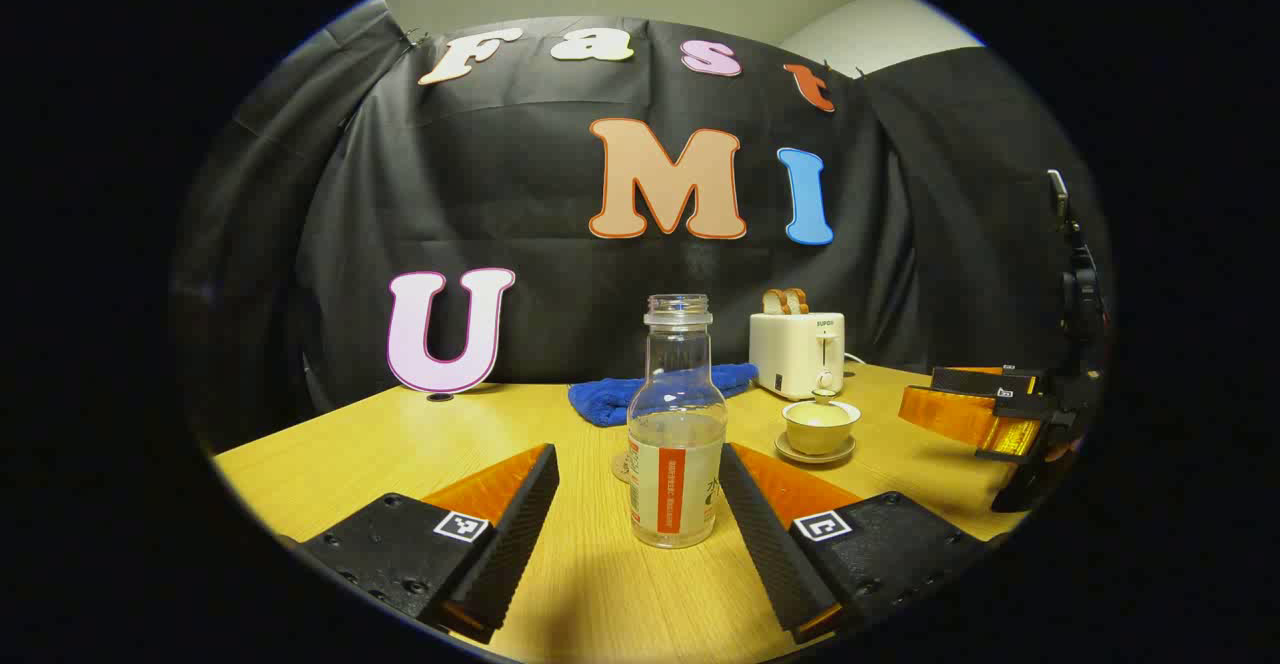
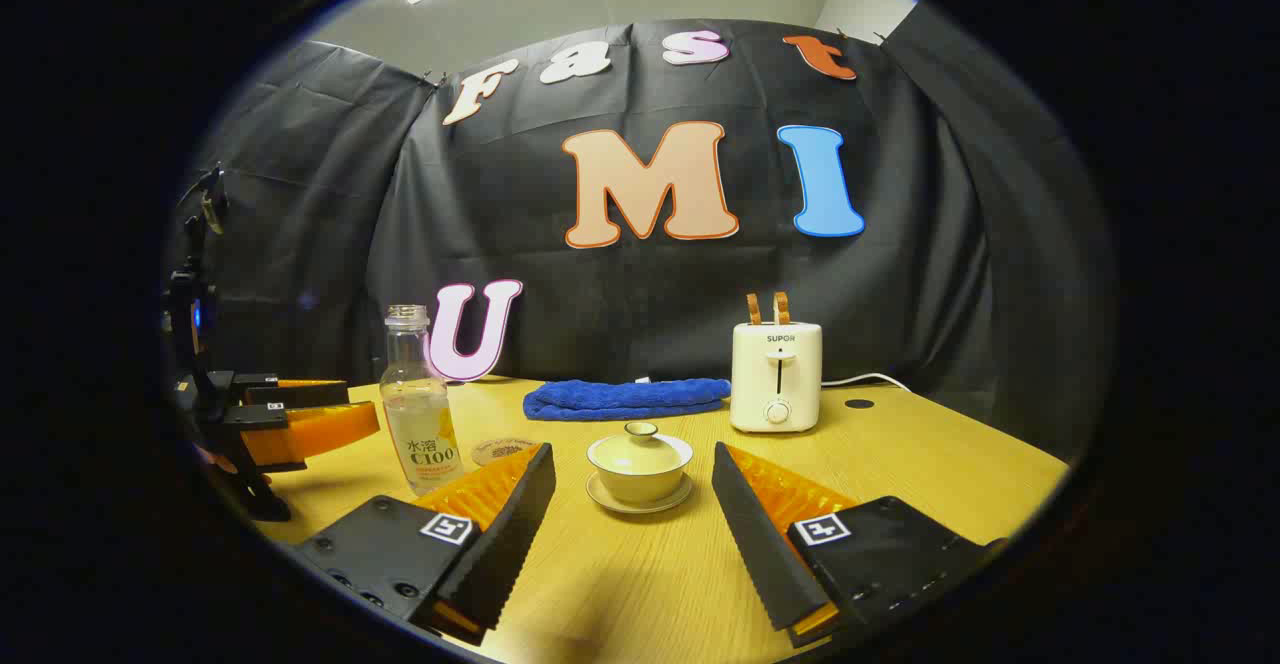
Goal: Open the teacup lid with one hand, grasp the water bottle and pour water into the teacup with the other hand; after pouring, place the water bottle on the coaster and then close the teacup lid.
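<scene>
Two ridged black fingers [image 1: 520, 524] flank clear glass bottle [image 1: 677, 434].

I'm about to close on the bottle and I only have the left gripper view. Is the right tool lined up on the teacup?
Observer: Yes. In the right gripper view the teacup sits centred between the open fingers of the right tool, and neither finger touches it.
Operator: My bottle hides most of the coaster. Is it free for the set-down later?
Observer: The coaster lies flat on the table, just beside the water bottle on the teacup's side. One finger of the right tool covers its near edge, and the part that shows has nothing on it.
</scene>
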`<action>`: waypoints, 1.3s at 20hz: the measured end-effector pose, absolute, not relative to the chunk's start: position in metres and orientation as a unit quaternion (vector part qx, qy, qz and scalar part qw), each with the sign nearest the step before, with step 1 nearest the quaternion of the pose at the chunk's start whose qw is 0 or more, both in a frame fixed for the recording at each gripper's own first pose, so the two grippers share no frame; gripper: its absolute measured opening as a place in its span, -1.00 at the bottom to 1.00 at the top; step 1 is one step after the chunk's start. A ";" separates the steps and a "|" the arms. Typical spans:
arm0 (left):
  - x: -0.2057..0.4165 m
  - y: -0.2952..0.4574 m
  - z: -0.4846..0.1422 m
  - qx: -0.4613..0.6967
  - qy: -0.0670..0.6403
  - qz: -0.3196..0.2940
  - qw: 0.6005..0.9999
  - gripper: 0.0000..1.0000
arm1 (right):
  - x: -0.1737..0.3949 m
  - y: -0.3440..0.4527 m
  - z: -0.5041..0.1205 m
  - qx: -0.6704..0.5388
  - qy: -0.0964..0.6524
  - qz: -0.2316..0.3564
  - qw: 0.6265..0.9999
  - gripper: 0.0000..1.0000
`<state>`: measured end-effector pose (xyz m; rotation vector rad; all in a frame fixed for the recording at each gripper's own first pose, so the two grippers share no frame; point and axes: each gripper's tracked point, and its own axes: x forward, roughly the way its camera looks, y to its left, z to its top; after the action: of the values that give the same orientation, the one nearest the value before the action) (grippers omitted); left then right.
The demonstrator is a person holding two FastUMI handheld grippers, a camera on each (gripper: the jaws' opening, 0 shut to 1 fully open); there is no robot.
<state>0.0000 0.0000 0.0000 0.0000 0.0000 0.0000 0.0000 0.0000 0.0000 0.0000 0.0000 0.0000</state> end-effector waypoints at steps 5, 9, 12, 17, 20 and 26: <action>0.000 -0.001 -0.001 0.000 -0.001 0.001 1.000 0.89 | -0.001 0.000 -0.002 0.000 0.000 0.001 1.000 0.99; 0.001 0.001 0.000 0.001 -0.002 0.005 1.000 0.89 | 0.001 0.000 -0.001 0.000 0.000 0.003 1.000 0.92; 0.001 0.001 0.000 0.000 -0.001 0.006 1.000 0.89 | 0.001 0.000 -0.001 0.000 0.000 0.005 1.000 0.99; 0.002 0.001 0.000 0.001 -0.002 0.006 1.000 0.89 | 0.001 0.000 -0.002 -0.001 0.000 0.006 1.000 0.92; 0.001 0.001 0.000 0.001 -0.001 0.006 1.000 0.89 | 0.001 0.001 -0.002 -0.001 -0.001 0.006 1.000 0.92; 0.001 0.001 -0.001 0.000 -0.001 0.006 1.000 0.89 | 0.001 0.000 -0.003 -0.001 -0.001 0.006 1.000 0.99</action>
<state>0.0012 0.0010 -0.0007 0.0004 -0.0019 0.0124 0.0007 0.0004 -0.0031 -0.0016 -0.0013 0.0117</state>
